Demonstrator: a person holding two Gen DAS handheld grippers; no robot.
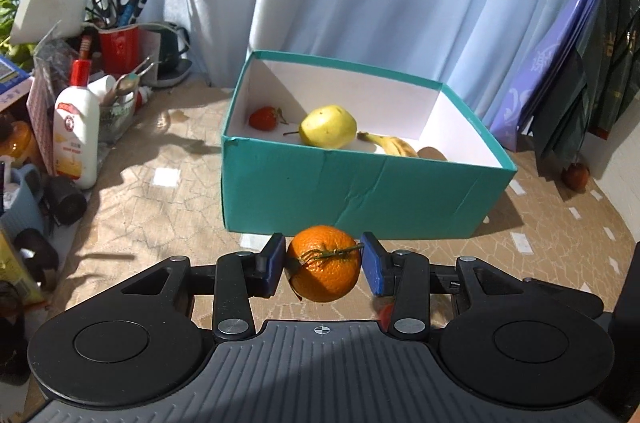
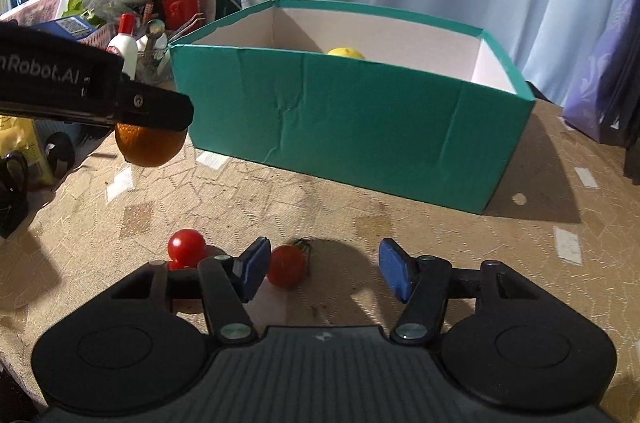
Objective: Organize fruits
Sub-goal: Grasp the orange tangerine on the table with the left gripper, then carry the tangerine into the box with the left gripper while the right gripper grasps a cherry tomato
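My left gripper [image 1: 324, 263] is shut on an orange tangerine [image 1: 325, 264] with a green stem, held above the table in front of the teal box [image 1: 352, 191]. The tangerine also shows in the right wrist view [image 2: 150, 145], under the left gripper's finger. The box holds a strawberry [image 1: 263, 118], a yellow pear [image 1: 328, 126] and a banana [image 1: 390, 144]. My right gripper [image 2: 322, 273] is open, low over the table. A red tomato [image 2: 285, 265] lies between its fingers, near the left pad. A second red fruit [image 2: 186, 246] lies left of the gripper.
Clutter stands at the left: a white bottle [image 1: 76, 135], a red cup with scissors and pens [image 1: 119, 47], a kettle [image 1: 172, 55]. Bags [image 1: 580, 63] hang at the right. Curtains hang behind the box.
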